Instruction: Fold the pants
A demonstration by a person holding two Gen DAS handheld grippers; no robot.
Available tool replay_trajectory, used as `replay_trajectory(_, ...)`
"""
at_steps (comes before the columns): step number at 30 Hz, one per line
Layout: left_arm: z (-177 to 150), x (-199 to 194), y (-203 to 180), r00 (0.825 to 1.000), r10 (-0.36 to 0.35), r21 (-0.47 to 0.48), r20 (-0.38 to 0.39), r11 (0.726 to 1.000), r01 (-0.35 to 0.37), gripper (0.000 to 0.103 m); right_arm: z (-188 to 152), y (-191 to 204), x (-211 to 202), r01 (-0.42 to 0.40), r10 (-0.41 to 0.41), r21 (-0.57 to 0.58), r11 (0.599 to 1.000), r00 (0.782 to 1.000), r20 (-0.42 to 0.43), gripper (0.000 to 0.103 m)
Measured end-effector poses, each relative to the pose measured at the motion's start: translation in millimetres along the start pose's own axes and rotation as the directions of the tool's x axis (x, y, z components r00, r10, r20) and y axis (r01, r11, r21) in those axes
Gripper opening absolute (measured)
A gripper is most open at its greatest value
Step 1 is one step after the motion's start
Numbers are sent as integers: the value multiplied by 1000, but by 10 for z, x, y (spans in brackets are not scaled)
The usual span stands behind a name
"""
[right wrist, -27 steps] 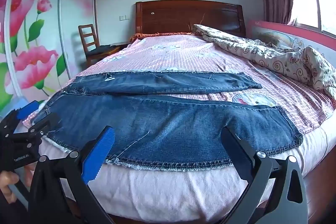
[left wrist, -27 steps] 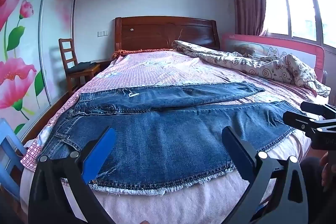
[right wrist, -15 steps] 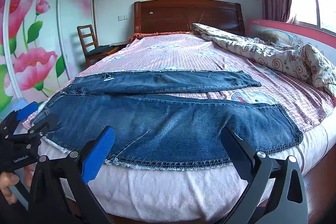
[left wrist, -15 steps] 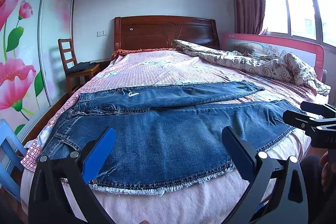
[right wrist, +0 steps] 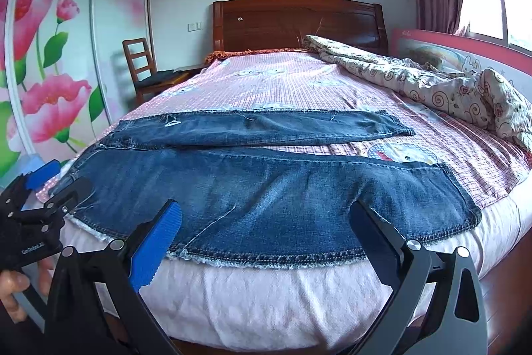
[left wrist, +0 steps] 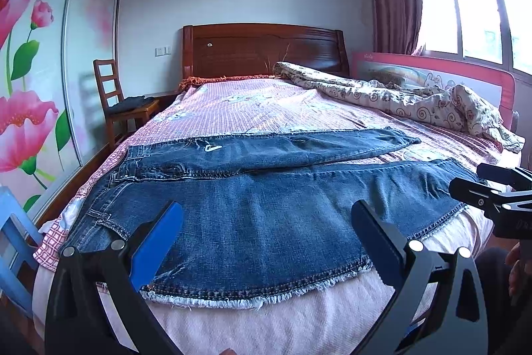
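Note:
Blue jeans (left wrist: 266, 215) (right wrist: 266, 188) lie spread flat across the foot of the bed (left wrist: 252, 112), waist at the left, both legs running to the right, with the frayed near side seam along the mattress edge. My left gripper (left wrist: 266, 242) hovers open just in front of that seam, near the waist half. My right gripper (right wrist: 264, 238) hangs open before the near leg. Nothing sits between either pair of fingers. Each tool shows in the other's view: the right one (left wrist: 492, 198) at the right edge, the left one (right wrist: 43, 192) at the left edge, held by a hand (right wrist: 13, 291).
A rumpled patterned quilt (left wrist: 415, 98) lies along the bed's right side, beside a pink guard rail (left wrist: 432, 69). A wooden chair (left wrist: 123, 105) stands left of the bed, by a flowered wardrobe (left wrist: 36, 72). A blue stool (left wrist: 13, 242) sits at the near left corner.

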State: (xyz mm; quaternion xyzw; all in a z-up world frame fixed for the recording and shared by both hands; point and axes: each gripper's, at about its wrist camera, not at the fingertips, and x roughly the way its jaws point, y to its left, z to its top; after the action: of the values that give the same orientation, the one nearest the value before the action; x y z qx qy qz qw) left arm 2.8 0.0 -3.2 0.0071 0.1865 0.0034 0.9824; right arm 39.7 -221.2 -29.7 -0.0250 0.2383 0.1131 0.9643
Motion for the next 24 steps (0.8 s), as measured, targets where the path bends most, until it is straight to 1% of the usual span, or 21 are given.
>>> replay_trajectory(9,-5,10,24,1000,2,-2,-18,1000,-2,101,-4,6,12,3,-3,-8,1000,1000,1,100)
replay_trajectory(11,-7,11,35,1000,1,-8,-6,1000,-1,101,-11,11,11,3,-3,-8,1000,1000,-1,100)
replay_trajectory(24,-16,12,40,1000,0,-16,-6,1000,0,101,-21,28,2,-3,3,-4,1000,1000,4,100)
